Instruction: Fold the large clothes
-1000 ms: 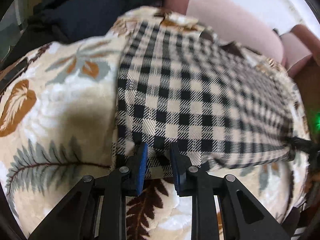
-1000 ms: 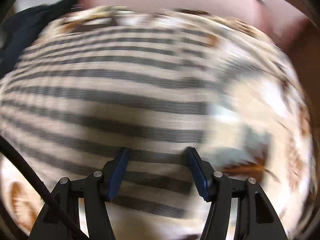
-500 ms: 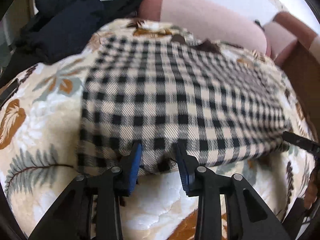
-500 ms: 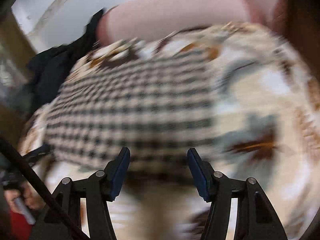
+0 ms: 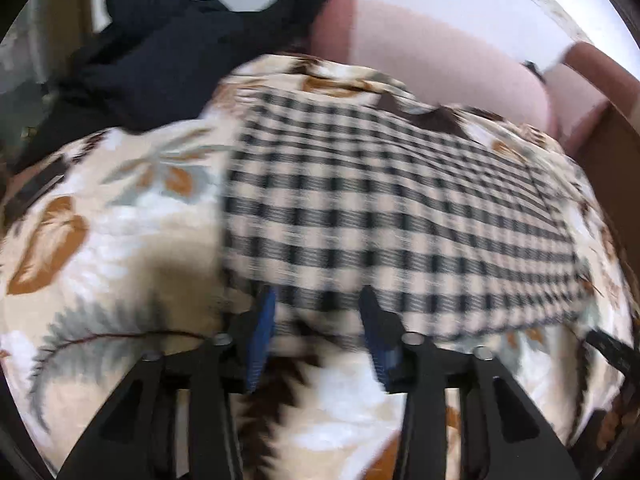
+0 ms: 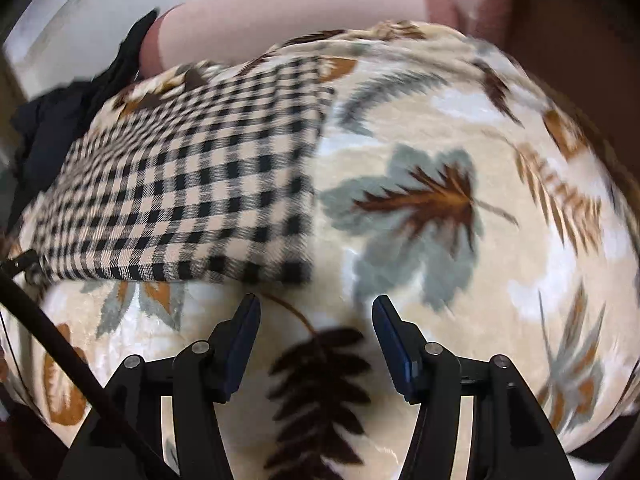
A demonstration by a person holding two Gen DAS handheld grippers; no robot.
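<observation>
A black-and-cream checked garment [image 5: 380, 208] lies folded flat in a rectangle on a leaf-print blanket [image 5: 100, 240]. My left gripper [image 5: 316, 312] is open, its fingers at the garment's near edge with nothing between them. In the right wrist view the garment [image 6: 192, 192] lies to the left. My right gripper [image 6: 316, 312] is open and empty, just short of the garment's near right corner, over the blanket [image 6: 440, 200].
A dark pile of clothes [image 5: 160, 52] lies at the blanket's far left. A pink bolster [image 5: 432, 52] runs along the far edge by a white wall. Brown wood [image 6: 580, 32] stands at the right. A black cable [image 6: 60, 344] crosses the right view's lower left.
My left gripper has opened wider and let go of the garment's near edge. My right gripper has drawn back off the garment and now sits over the blanket beside its corner.
</observation>
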